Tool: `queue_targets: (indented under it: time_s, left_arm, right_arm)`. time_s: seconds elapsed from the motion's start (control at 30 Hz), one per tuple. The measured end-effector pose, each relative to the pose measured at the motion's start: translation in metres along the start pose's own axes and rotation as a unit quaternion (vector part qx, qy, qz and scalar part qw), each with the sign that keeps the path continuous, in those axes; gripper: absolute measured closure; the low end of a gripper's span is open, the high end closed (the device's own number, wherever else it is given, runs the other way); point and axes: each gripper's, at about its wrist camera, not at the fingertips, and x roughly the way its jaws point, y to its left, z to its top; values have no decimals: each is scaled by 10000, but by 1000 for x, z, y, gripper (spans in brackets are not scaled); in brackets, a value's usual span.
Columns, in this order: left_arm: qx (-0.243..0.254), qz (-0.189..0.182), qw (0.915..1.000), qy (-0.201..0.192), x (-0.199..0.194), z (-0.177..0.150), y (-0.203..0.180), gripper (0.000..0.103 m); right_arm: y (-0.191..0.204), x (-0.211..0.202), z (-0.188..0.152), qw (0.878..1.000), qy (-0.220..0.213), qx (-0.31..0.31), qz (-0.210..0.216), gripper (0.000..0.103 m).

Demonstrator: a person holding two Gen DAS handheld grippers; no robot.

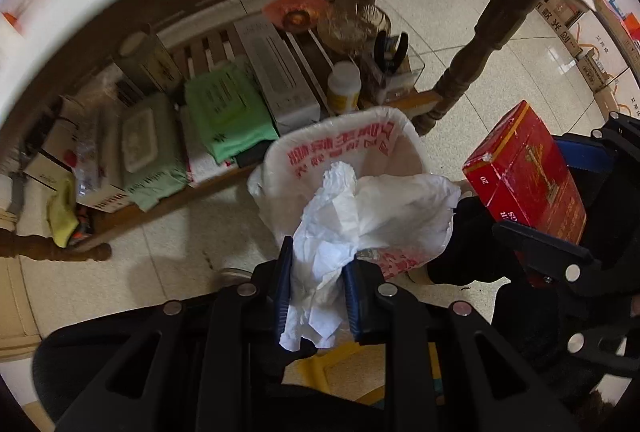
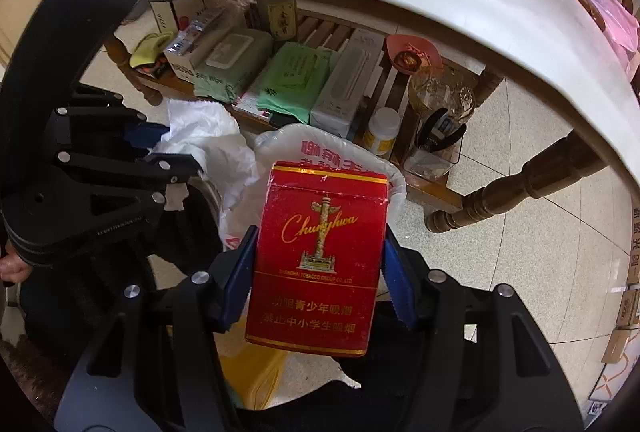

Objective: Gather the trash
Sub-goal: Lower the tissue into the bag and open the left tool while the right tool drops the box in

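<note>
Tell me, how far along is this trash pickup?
Midway, it seems. Done: both pieces are picked up. In hand: the left tool grips a crumpled white tissue, and the right tool grips a red cigarette pack; both hang above the bin lined with a white plastic bag. Left: neither is dropped in yet. Whether more trash remains on the white table is unclear.

Both wrist views steeply downward, close over shared bin bag (image 1: pixel 344 148), seemingly.
</note>
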Motion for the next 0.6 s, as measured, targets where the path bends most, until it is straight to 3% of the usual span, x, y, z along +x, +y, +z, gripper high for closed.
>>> queue_targets:
  time_s: [0.27,0.6]
  left_arm:
    - [-299,-244,9983,442,57,13,4,80]
    - [-790,-585,9900,1010,117,32,13,80]
  right_arm:
    - [-19,48,-4,9993,231,293,18,45]
    - [-29,102,-5,9976,550,404,118,45]
